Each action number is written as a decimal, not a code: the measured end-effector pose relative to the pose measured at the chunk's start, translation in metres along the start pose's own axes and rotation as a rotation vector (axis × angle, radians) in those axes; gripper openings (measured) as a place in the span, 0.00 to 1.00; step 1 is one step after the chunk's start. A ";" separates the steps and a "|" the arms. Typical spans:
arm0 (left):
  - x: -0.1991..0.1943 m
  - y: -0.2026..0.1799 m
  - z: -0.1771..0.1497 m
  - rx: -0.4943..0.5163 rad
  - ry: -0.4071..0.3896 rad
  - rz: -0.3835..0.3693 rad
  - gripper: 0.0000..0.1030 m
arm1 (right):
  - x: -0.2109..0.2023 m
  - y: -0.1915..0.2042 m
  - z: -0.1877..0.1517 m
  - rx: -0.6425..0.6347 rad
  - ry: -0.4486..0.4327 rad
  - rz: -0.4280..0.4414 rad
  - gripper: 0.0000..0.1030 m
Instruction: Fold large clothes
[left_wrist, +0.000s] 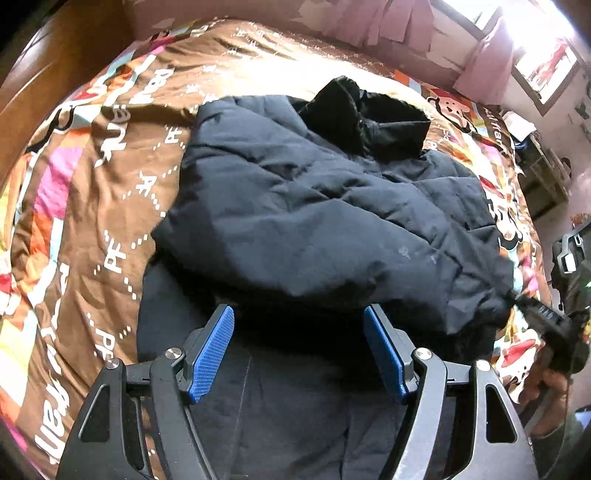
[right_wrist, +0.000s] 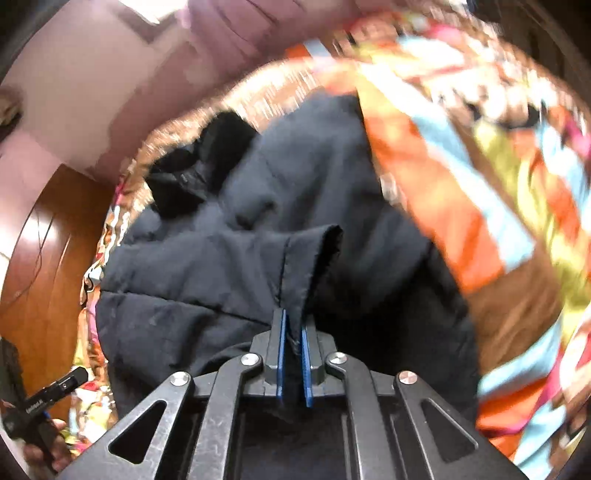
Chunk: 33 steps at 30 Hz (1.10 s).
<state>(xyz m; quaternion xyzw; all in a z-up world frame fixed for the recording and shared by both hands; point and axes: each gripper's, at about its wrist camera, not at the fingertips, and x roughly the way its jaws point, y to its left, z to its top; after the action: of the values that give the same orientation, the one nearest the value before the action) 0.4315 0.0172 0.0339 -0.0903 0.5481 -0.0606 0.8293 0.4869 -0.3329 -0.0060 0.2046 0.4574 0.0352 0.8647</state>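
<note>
I'm mid sleeve-fold on the dark puffer jacket (left_wrist: 325, 221) spread across the patterned bedspread (left_wrist: 92, 192): my right gripper (right_wrist: 293, 328) pinches the sleeve cuff (right_wrist: 310, 258), my left gripper (left_wrist: 299, 347) hangs wide and empty near the hem, so next I carry the cuff left across the body.

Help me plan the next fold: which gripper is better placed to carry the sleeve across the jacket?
Right. The right gripper is already shut on the sleeve cuff of the dark padded jacket; the left gripper hangs open over it, holding nothing.
</note>
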 end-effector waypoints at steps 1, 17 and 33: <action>0.000 -0.002 0.002 0.006 -0.006 0.002 0.65 | -0.005 0.002 0.007 -0.030 -0.030 -0.013 0.06; 0.051 -0.023 0.064 0.101 -0.030 -0.049 0.65 | 0.015 0.036 0.032 -0.355 -0.085 -0.182 0.61; 0.141 -0.037 0.053 0.255 0.067 0.021 0.65 | 0.104 0.044 -0.006 -0.570 0.166 -0.152 0.60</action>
<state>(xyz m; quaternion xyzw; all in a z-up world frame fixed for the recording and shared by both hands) 0.5356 -0.0426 -0.0649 0.0239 0.5644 -0.1241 0.8158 0.5479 -0.2650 -0.0731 -0.0850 0.5123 0.1139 0.8470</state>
